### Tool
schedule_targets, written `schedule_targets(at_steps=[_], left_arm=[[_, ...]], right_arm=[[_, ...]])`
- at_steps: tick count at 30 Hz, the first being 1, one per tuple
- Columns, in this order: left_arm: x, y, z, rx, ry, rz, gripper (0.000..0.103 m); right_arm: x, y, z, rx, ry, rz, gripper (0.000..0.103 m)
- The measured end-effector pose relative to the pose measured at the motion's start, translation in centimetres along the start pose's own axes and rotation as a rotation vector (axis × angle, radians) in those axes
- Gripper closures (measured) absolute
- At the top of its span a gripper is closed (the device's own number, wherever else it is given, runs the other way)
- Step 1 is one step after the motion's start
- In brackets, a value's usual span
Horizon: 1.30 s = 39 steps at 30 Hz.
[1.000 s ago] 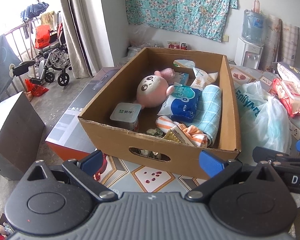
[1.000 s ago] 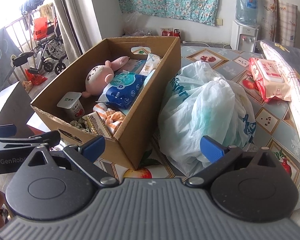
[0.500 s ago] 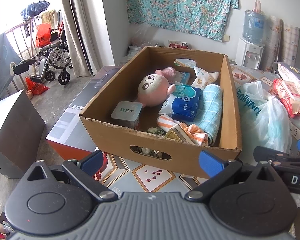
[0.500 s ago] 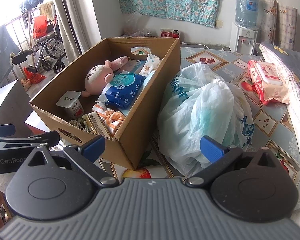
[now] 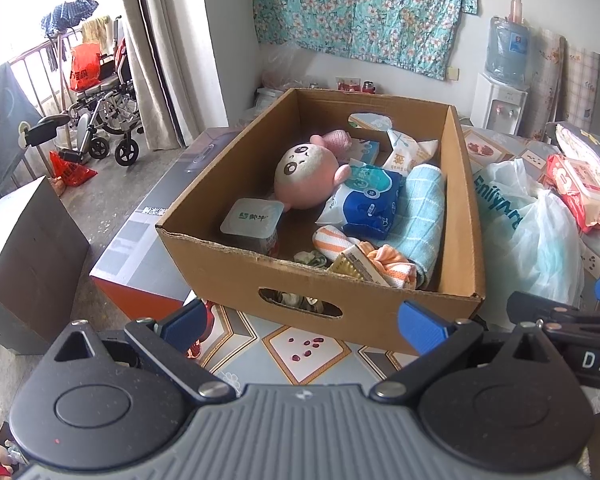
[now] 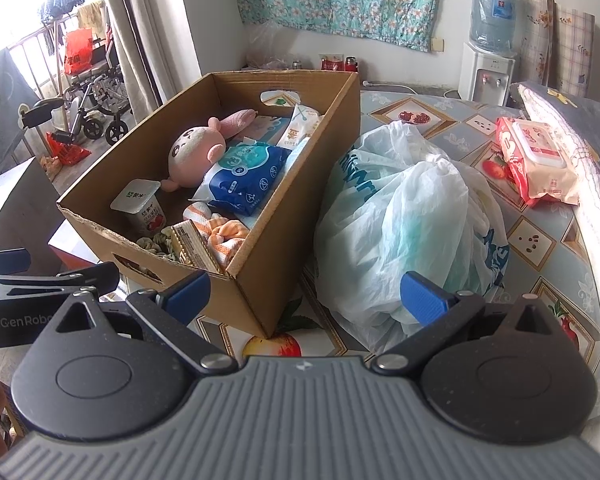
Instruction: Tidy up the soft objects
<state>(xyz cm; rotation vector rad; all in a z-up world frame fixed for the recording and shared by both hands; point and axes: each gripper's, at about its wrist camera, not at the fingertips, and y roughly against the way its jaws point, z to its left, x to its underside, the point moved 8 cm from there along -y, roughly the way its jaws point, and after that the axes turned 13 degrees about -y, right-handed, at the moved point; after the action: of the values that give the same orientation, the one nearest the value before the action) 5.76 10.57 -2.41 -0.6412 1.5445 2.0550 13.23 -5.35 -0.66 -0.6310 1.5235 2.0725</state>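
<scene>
A cardboard box (image 5: 228, 272) (image 6: 268, 264) stands on the patterned table. In it lie a pink plush toy (image 5: 306, 178) (image 6: 194, 150), a blue tissue pack (image 5: 366, 204) (image 6: 244, 180), a light blue towel (image 5: 422, 216), an orange striped cloth (image 5: 380, 258) (image 6: 224, 236) and a yogurt cup (image 5: 252, 224) (image 6: 140, 204). My left gripper (image 5: 304, 326) is open and empty, in front of the box's near wall. My right gripper (image 6: 306, 292) is open and empty, before the box's right corner and a white plastic bag (image 6: 404, 232) (image 5: 536, 232).
A red wet-wipes pack (image 6: 536, 160) (image 5: 580, 188) lies at the table's right, by a folded blanket (image 6: 580, 140). A grey and red carton (image 5: 148, 240) and a dark box (image 5: 24, 256) stand left of the table. A water dispenser (image 6: 488, 56) and a wheelchair (image 5: 100, 120) are behind.
Both grippers have risen slightly, so the box sits a little lower in each view. Nothing was taken hold of or let go.
</scene>
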Motion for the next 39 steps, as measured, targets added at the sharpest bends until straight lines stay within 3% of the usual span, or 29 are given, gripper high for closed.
schedule_targets(at_steps=[39], left_arm=[[0.49, -0.37, 0.00, 0.004, -0.001, 0.007, 0.001]], right_arm=[[0.33, -0.66, -0.18, 0.005, -0.006, 0.019, 0.001]])
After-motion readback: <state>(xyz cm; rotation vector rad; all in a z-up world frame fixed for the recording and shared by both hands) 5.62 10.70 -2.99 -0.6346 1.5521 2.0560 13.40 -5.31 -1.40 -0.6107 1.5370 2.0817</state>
